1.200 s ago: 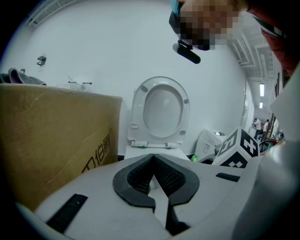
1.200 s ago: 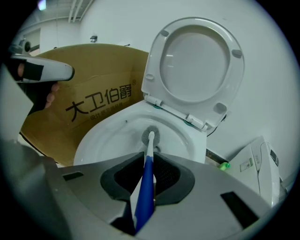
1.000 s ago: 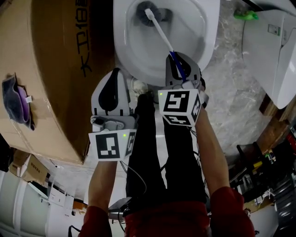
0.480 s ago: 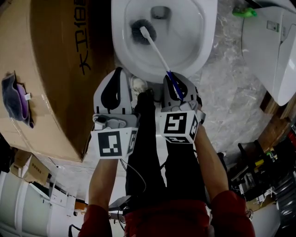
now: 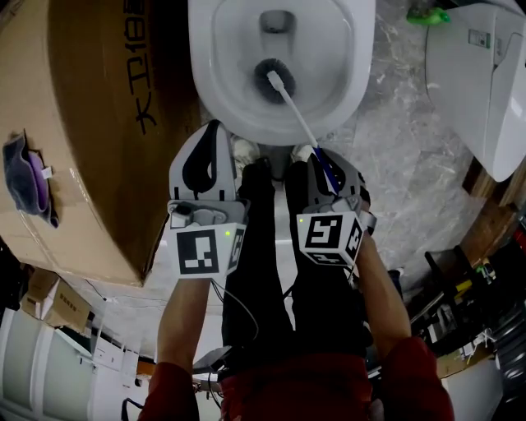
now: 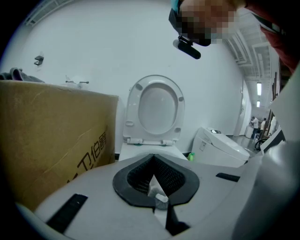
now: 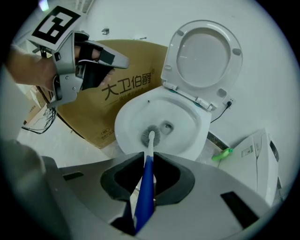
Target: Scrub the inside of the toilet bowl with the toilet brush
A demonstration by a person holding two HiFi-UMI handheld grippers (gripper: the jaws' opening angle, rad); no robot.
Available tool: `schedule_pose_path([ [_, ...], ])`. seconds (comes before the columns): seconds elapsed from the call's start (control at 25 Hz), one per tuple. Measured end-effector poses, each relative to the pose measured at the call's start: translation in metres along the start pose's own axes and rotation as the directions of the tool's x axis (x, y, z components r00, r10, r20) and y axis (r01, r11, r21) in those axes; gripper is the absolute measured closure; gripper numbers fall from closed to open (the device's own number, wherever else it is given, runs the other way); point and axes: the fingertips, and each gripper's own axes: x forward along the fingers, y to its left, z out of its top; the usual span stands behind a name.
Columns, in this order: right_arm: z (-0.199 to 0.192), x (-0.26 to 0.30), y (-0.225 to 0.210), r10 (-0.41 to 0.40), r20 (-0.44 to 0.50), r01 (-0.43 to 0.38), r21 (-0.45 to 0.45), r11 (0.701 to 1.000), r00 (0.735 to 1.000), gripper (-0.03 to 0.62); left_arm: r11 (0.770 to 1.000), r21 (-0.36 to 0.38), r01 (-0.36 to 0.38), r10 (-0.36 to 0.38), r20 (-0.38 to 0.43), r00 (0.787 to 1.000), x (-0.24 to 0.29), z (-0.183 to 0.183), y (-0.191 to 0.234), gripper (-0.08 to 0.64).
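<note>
Printed cardboard box [image 5: 82, 123] at left, purple cloth [image 5: 25, 177] lying on top; green bottle [image 5: 427, 15] on the floor beside a second white toilet [image 5: 481, 82] at right.

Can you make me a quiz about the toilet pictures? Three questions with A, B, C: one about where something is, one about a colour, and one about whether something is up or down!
1. Where is the head of the toilet brush?
A on the floor; B inside the toilet bowl; C on a shelf.
2. What colour is the handle part held in the right gripper?
A red; B green; C blue.
3. How is the toilet lid?
A up; B down; C missing.

Answers: B, the dark bristles sit inside the bowl near the drain. C, a blue grip runs between the shut jaws. A, the lid stands raised behind the bowl.
</note>
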Motion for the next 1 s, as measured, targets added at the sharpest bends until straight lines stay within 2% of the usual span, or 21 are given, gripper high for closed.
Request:
schedule_pose_path([
  [0.16, -0.014, -0.002, -0.021, -0.043, -0.031, 0.044, 0.007, 0.999, 0.999, 0.531, 1.000, 0.013, 0.012, -0.012, -0.003, 1.000, 0.001, -0.002, -0.007, 0.549],
  [0.36, -0.020, -0.002, -0.045, -0.095, -0.038, 0.096, 0.013, 0.995, 0.995, 0.531, 1.000, -0.029, 0.011, -0.011, -0.023, 1.000, 0.002, -0.004, -0.016, 0.549],
  [0.68, -0.007, 0.016, -0.072, -0.156, -0.020, 0.156, 0.002, 0.988, 0.988, 0.531, 1.000, -0.025, 0.016, -0.016, -0.021, 1.000, 0.001, -0.004, -0.018, 0.549],
  [1.0, 0.014, 0.040, -0.098, -0.203, 0.002, 0.203, 0.036, 0.978, 0.979, 0.531, 1.000, -0.026, 0.004, -0.005, -0.023, 1.000, 0.000, -0.004, -0.011, 0.549],
])
